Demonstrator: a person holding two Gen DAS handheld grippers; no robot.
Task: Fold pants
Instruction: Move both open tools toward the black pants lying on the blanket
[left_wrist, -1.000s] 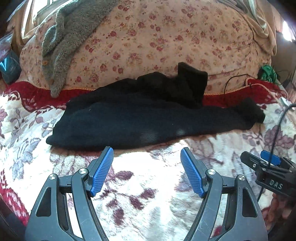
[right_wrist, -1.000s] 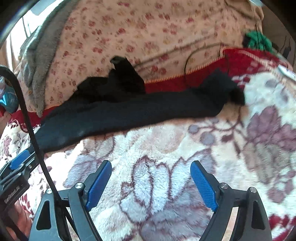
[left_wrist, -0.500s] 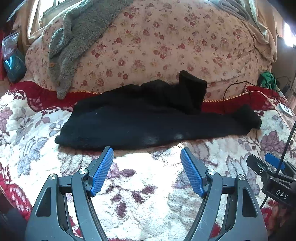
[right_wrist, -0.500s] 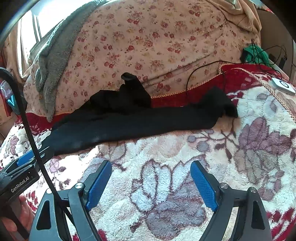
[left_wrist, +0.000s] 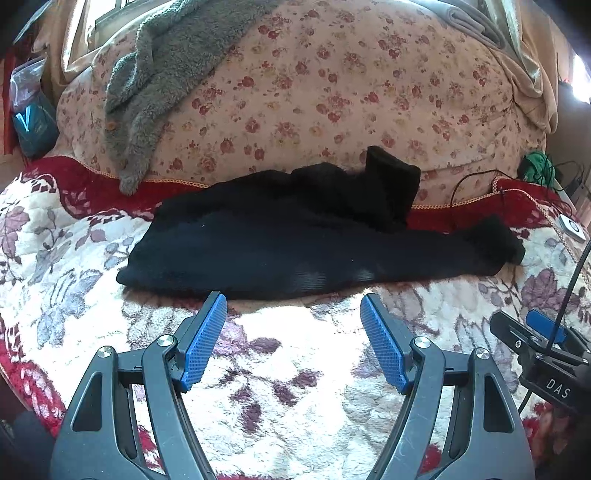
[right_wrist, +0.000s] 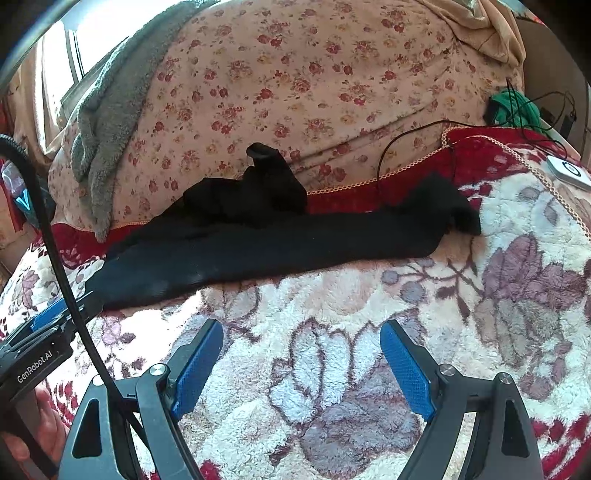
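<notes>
Pants (left_wrist: 295, 251), black and rumpled, lie stretched left to right across the far part of the bed's floral fleece blanket (left_wrist: 295, 387), one leg bunched up against the rose-print duvet (left_wrist: 332, 92) behind. My left tool (left_wrist: 293, 308) hovers near their front edge with fingers apart, empty. My right tool (right_wrist: 301, 336) hangs further right, also spread, holding nothing.
</notes>
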